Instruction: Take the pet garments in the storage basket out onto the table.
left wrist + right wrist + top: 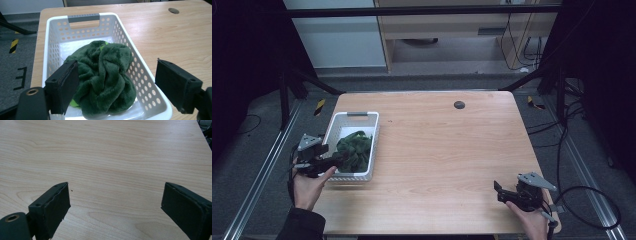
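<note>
A crumpled dark green plush cloth [355, 149] [105, 75] lies in a white perforated basket [366, 131] [53, 30] at the table's left side. My left gripper [337, 162] [117, 85] hovers at the basket's near end, open, one jaw inside beside the cloth, the other outside the basket's wall. Near the front right corner of the table my right gripper [498, 192] [115, 210] is held open over bare wood, with nothing between its jaws.
The light wooden table [447, 150] has a round dark cable grommet [459, 104] [173, 10] near its far edge. Black frame bars and cables stand on the floor around the table. A yellow-black floor marker [319, 106] lies off the far left corner.
</note>
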